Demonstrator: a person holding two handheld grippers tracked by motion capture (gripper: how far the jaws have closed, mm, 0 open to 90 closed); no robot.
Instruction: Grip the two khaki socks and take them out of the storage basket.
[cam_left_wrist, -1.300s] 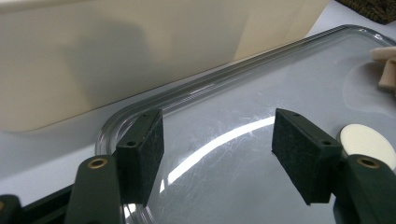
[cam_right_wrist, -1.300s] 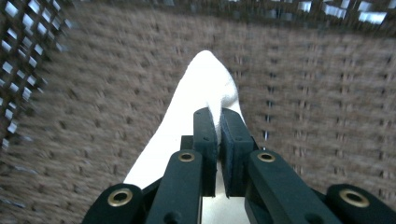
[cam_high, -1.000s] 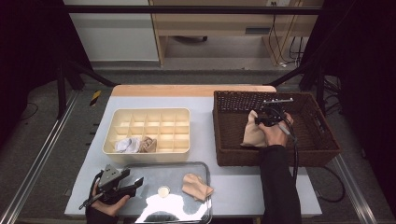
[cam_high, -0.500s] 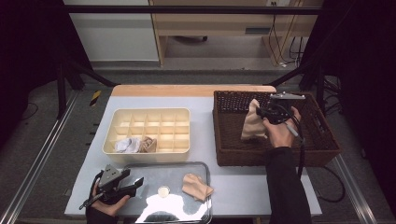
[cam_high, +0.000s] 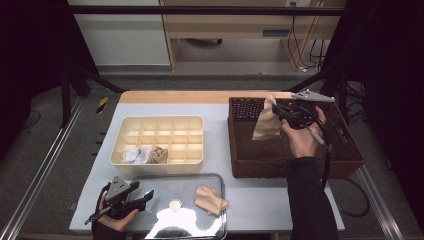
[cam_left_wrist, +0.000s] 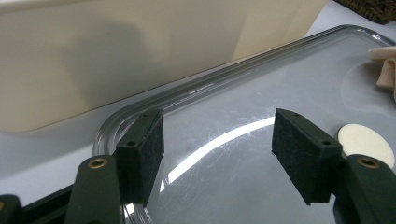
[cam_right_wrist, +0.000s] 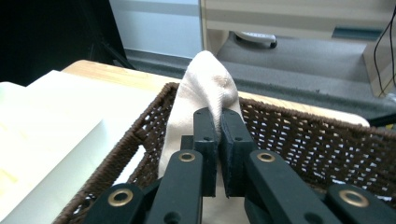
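My right gripper (cam_high: 278, 111) had its jaws clamped on a fold of the beige sock (cam_high: 266, 121), which hung limp above the wicker basket (cam_high: 345, 150) at the worktop's right edge, probably light and floppy, while the left gripper (cam_high: 145, 196) sat with jaws apart.

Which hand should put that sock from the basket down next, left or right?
Right, most likely. The right gripper is already shut on the beige sock, lifted above the wicker basket. The left gripper rests open and empty at the clear tray.
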